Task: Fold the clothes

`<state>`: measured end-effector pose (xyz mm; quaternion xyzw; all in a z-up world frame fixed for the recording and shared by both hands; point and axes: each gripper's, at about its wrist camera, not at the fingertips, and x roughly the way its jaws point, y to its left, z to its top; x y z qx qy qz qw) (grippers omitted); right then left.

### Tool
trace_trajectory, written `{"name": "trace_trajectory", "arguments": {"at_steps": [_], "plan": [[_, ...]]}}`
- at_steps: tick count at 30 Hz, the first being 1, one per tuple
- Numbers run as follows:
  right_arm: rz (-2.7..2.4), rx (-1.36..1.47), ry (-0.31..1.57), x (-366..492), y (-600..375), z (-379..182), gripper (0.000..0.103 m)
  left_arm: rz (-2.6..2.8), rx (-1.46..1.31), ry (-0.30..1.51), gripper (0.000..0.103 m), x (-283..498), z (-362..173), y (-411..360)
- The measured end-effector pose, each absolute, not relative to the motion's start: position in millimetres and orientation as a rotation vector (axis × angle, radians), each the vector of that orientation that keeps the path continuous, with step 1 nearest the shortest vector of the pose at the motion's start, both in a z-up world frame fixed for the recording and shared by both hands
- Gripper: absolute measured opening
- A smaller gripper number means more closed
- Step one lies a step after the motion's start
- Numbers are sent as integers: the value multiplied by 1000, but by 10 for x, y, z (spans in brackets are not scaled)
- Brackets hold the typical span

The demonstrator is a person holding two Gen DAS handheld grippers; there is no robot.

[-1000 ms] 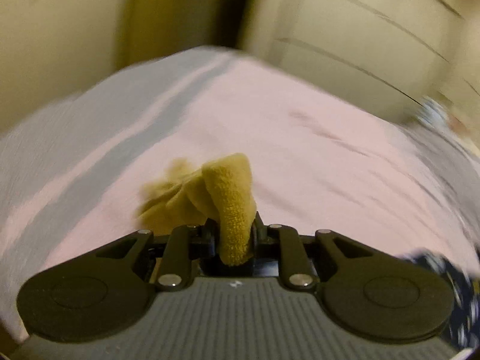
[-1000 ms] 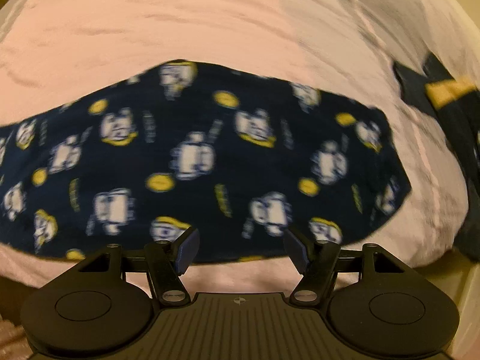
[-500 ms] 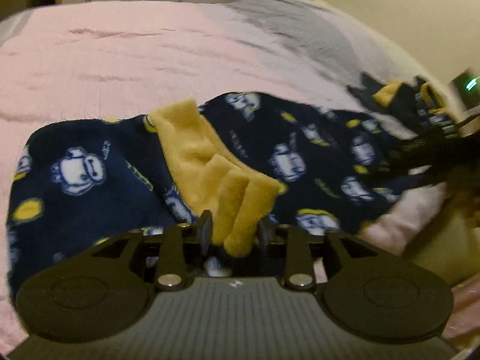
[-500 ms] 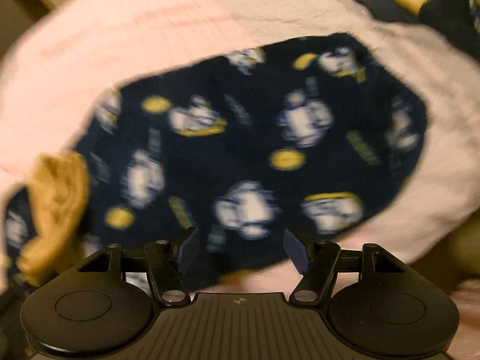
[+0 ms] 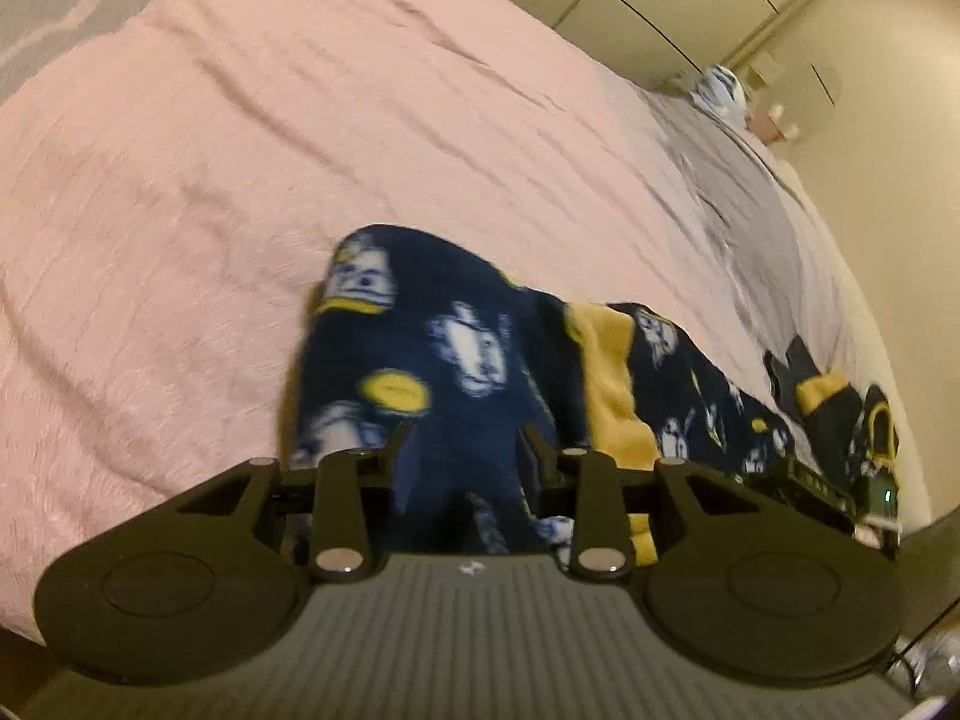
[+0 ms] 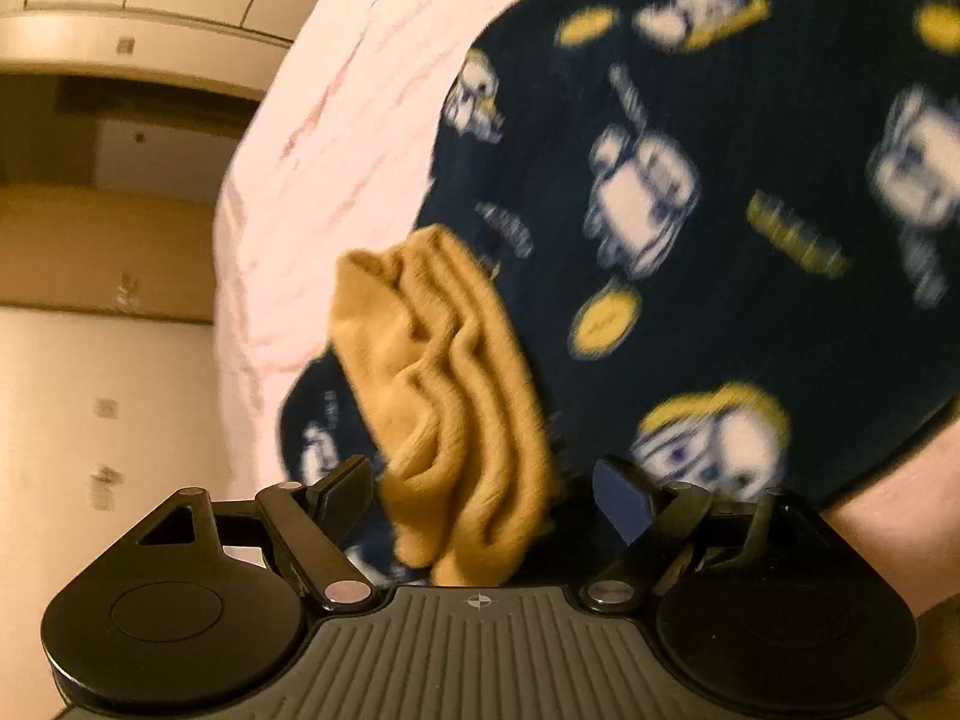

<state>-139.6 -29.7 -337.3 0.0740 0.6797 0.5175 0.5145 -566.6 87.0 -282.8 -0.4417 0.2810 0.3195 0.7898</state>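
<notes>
A bed (image 5: 252, 138) covered with a pink bedspread (image 5: 420, 120) is seen to fill most of the left wrist view, with a grey section of bedding (image 5: 750, 210) toward its far right. A navy fleece garment (image 5: 444, 348), printed with white cartoon figures and yellow ovals, is spread over the near part of the bedspread; its yellow cuff (image 5: 612, 396) is laid across it. A second dark and yellow garment (image 5: 840, 396) is noted further right, apart from the first. The left gripper (image 5: 465, 444) is held over the navy fleece, fingers moderately parted with fabric between them, no clamping evident. In the right wrist view, the right gripper (image 6: 480, 483) is observed with fingers wide apart, the bunched yellow cuff (image 6: 456, 384) lying between them, ungripped.
</notes>
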Motion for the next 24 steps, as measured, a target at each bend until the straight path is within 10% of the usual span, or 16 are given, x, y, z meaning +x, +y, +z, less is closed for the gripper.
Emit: {"name": "trace_trajectory", "arguments": {"at_steps": [3, 4, 5, 13, 24], "plan": [[1268, 162, 1581, -1549, -205, -3360, 77, 677, -954, 609, 29, -5676, -2922, 944], [1281, 127, 1540, -1600, -147, -3332, 35, 669, -956, 607, 29, -5666, -2947, 965], [1294, 86, 1501, -1644, -90, -3305, 17, 665, -956, 607, 29, -5659, -2965, 983], [1496, 131, 1008, -1623, -326, -2461, 14, 559, -903, 572, 28, -5372, -2885, 970], [1219, 67, 1122, -1142, -683, -3001, 15, 491, -761, 759, 21, -4903, -3204, 782]]}}
